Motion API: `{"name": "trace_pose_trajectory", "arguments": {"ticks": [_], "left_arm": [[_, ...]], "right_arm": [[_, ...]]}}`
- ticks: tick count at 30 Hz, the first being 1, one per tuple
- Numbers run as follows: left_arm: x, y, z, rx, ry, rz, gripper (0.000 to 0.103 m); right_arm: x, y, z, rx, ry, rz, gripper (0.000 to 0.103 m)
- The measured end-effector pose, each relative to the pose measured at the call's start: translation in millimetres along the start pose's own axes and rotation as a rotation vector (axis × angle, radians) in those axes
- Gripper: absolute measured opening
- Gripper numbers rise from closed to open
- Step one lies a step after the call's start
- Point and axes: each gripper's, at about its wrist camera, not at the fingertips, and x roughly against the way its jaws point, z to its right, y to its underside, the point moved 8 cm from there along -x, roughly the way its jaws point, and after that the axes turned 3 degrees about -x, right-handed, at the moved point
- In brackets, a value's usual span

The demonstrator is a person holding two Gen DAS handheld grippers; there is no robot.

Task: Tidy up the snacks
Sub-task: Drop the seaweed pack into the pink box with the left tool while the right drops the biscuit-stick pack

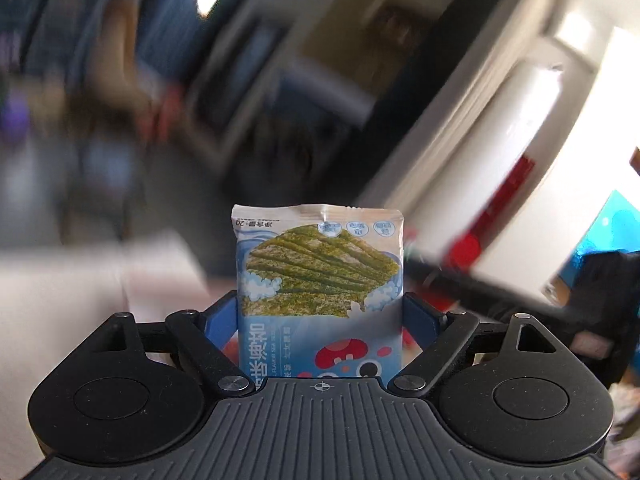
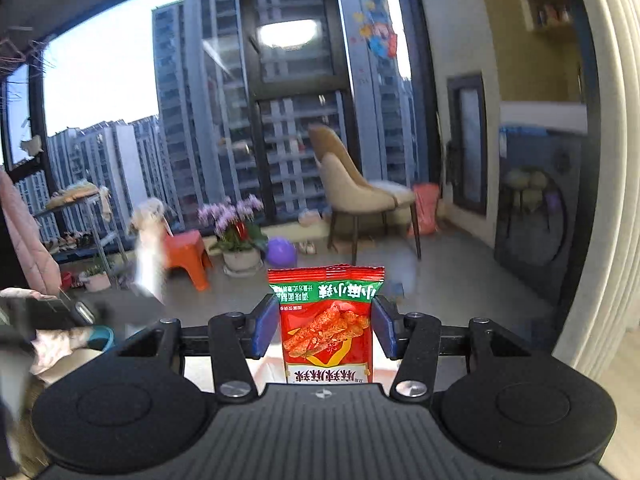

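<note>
Midway: left fingers (image 1: 320,316) clamped on seaweed pack (image 1: 320,268), right fingers (image 2: 325,330) on red pack (image 2: 326,320), neither yet put away.

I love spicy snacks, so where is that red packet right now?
The red packet is in the right wrist view, standing upright between the blue pads of the right gripper, held in the air before a window and a beige chair.

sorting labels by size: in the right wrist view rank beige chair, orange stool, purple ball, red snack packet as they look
1. beige chair
2. red snack packet, near the camera, so unsure
3. orange stool
4. purple ball
</note>
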Motion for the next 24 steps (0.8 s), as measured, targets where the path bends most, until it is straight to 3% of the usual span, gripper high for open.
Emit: {"name": "trace_pose_trajectory", "arguments": {"ticks": [3, 4, 6, 8, 11, 13, 16, 19, 22, 24], "left_arm": [[-40.4, 30.9, -42.4, -0.021, -0.164, -0.091, 0.088], [-45.7, 37.9, -49.7, -0.036, -0.189, -0.114, 0.085], [-46.0, 46.9, -63.1, -0.009, -0.214, -0.139, 0.085], [-35.9, 45.9, -70.2, 0.045, -0.191, -0.114, 0.074], [-7.3, 37.0, -79.3, 0.076, -0.182, -0.024, 0.074], [12.6, 33.7, -86.8, 0.087, -0.207, 0.024, 0.073], [27.0, 44.6, -83.6, 0.067, -0.266, -0.002, 0.073], [38.0, 62.7, -77.2, 0.022, -0.313, -0.023, 0.072], [51.0, 81.8, -73.1, -0.032, -0.393, -0.013, 0.069], [58.4, 89.6, -72.5, -0.045, -0.410, -0.012, 0.068]], "right_arm": [[-33.8, 22.4, 11.7, -0.054, -0.003, -0.101, 0.051], [-48.6, 33.5, 13.6, -0.078, -0.030, -0.157, 0.052], [-79.5, 56.1, 17.5, -0.116, -0.083, -0.257, 0.055], [-105.7, 79.6, 20.9, -0.113, -0.049, -0.331, 0.055], [-114.4, 94.0, 23.9, -0.077, 0.035, -0.318, 0.055], [-103.3, 95.1, 21.6, -0.068, 0.034, -0.282, 0.059], [-76.7, 98.6, 20.4, -0.049, 0.032, -0.244, 0.064], [-57.8, 111.0, 15.5, -0.058, -0.038, -0.279, 0.069], [-58.1, 126.9, -2.3, -0.082, -0.145, -0.372, 0.071], [-68.4, 137.9, -18.4, -0.079, -0.155, -0.401, 0.070]]}}
